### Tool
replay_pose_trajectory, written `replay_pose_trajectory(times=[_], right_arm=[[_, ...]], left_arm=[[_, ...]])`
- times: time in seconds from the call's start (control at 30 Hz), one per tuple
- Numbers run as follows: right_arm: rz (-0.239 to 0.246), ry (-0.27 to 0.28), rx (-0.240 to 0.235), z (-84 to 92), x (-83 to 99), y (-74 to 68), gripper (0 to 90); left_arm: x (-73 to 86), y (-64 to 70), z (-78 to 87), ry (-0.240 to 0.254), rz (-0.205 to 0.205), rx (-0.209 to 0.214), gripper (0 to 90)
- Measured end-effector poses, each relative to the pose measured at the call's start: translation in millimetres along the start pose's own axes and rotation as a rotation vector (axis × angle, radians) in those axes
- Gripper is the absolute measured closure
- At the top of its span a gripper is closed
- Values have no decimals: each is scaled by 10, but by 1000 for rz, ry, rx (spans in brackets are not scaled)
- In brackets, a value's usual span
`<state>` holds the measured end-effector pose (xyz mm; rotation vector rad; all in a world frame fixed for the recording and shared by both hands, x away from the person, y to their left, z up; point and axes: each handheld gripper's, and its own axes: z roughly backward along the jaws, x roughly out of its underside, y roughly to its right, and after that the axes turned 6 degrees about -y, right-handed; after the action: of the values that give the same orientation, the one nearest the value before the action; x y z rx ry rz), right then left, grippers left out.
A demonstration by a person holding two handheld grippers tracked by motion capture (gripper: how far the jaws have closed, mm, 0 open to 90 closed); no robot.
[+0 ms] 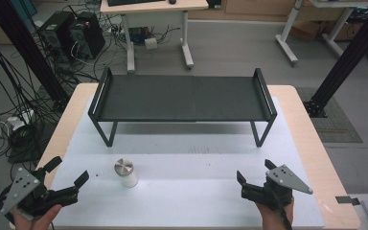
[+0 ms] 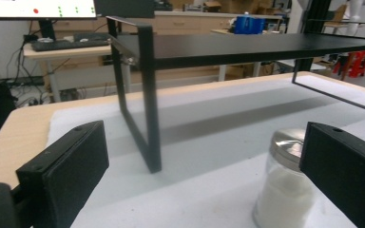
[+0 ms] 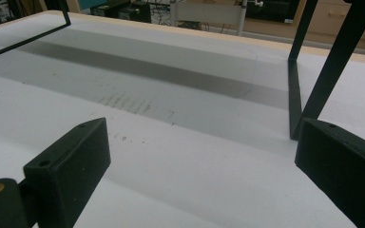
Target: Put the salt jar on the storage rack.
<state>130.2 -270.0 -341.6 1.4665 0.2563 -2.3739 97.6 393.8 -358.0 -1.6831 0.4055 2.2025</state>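
Observation:
A small glass jar (image 1: 125, 173) of white powder with a shiny metal lid stands on the white foam mat (image 1: 191, 163), left of centre. My left gripper (image 1: 67, 174) is held at the mat's front left corner, open, a short way left of the jar. In the left gripper view the jar (image 2: 285, 190) sits low and right, partly behind the right jaw. My right gripper (image 1: 255, 172) is open at the front right with nothing between its jaws. A black metal shelf (image 1: 182, 98) stands across the back of the mat.
The shelf's legs (image 2: 147, 118) rise close ahead of the left gripper, and one leg (image 3: 313, 90) stands near the right gripper. Wooden table edges (image 1: 311, 139) border the mat. Desks, computers and cables lie on the floor beyond.

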Motion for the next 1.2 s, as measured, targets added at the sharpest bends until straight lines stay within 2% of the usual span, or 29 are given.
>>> replay_pose_trajectory(times=[0.13, 0.17, 0.3, 0.67, 0.9, 1.2], right_arm=[[-5, 0, 3, 17, 15, 4, 38], [-4, 0, 4, 20, 23, 4, 38], [-10, 2, 2, 23, 41, 2, 38], [5, -4, -14, 24, 59, -27, 40], [7, 2, -17, 34, 64, -22, 40], [0, 8, -15, 57, 91, -12, 40]], left_arm=[[9, 9, -1, 15, 8, 32, 3], [24, 11, -16, 30, 20, 61, 3], [31, 52, -66, 44, 24, 90, 2], [15, 182, -295, 27, 18, 145, 2], [12, 254, -418, 9, 0, 168, 2], [54, 362, -521, -7, -22, 156, 3]])
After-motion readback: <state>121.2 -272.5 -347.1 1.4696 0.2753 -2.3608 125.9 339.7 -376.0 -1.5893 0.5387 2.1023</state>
